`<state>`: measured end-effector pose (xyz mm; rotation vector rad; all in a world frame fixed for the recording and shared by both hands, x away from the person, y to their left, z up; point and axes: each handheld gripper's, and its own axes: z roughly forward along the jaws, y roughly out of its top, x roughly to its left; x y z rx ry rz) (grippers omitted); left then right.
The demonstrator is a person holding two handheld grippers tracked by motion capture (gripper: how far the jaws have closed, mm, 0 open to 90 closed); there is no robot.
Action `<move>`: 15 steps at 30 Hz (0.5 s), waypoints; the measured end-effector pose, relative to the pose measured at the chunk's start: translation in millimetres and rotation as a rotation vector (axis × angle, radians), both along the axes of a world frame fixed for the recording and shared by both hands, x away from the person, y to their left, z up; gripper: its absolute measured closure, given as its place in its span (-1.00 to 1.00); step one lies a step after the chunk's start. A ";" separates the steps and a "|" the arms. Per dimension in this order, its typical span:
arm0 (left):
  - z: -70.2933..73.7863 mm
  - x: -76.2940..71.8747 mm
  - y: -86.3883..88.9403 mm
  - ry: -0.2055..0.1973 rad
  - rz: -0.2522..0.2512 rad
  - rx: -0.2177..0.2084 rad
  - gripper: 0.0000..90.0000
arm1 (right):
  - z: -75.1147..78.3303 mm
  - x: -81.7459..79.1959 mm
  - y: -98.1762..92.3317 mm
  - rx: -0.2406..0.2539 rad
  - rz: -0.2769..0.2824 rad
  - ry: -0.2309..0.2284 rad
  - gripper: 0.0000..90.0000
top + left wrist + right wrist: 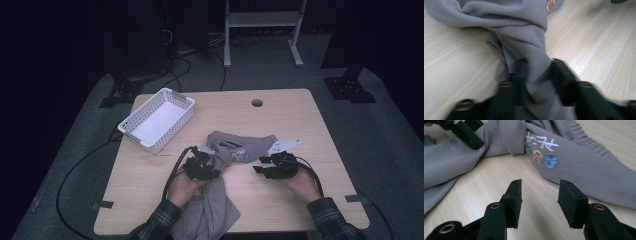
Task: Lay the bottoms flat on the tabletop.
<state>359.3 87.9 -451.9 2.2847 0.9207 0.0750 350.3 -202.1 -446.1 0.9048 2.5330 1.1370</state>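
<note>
A grey garment with a small colourful print lies crumpled at the table's front middle, one end trailing off the near edge. My left gripper sits at its left side. In the left gripper view, its jaws are shut on a bunched fold of the garment. My right gripper hovers just right of the cloth. Its pads stand apart over bare wood with nothing between them, and the garment's hem lies just beyond. In that same view the left gripper is at top left, on the cloth.
A white slotted basket stands at the table's back left. A small round hole sits near the far edge. Cables trail from both grippers, and one runs off the left side. A metal stand rises beyond the table.
</note>
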 end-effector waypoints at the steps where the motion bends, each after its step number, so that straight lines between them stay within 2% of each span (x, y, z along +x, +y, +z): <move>1: 0.3 0.6 -0.3 0.005 -0.005 -0.005 0.75 | -1.5 -0.4 2.3 -0.003 0.008 0.008 0.17; 3: 3.4 1.2 -1.0 0.009 -0.026 -0.035 0.78 | -3.2 -0.7 4.3 -0.007 0.019 0.012 0.17; 5: 10.6 0.7 -2.7 0.016 -0.053 -0.124 0.79 | -3.0 -1.2 5.5 0.000 0.026 0.015 0.17; 8: 25.6 -1.3 -8.1 -0.008 -0.104 -0.215 0.79 | -2.3 -1.7 6.6 0.013 0.036 0.012 0.18; 10: 36.4 -2.7 -12.6 -0.023 -0.140 -0.295 0.79 | -1.7 -2.9 8.1 0.015 0.046 0.006 0.18; 12: 47.6 -3.3 -14.9 -0.040 -0.165 -0.359 0.79 | -1.4 -3.0 8.1 0.016 0.047 0.005 0.18; 14: 53.6 -0.3 -13.2 -0.045 -0.168 -0.384 0.78 | -0.2 -3.4 6.8 0.020 0.045 -0.001 0.17; 15: 53.6 1.9 -11.2 -0.047 -0.161 -0.381 0.78 | 1.0 -3.6 5.5 0.024 0.038 -0.004 0.17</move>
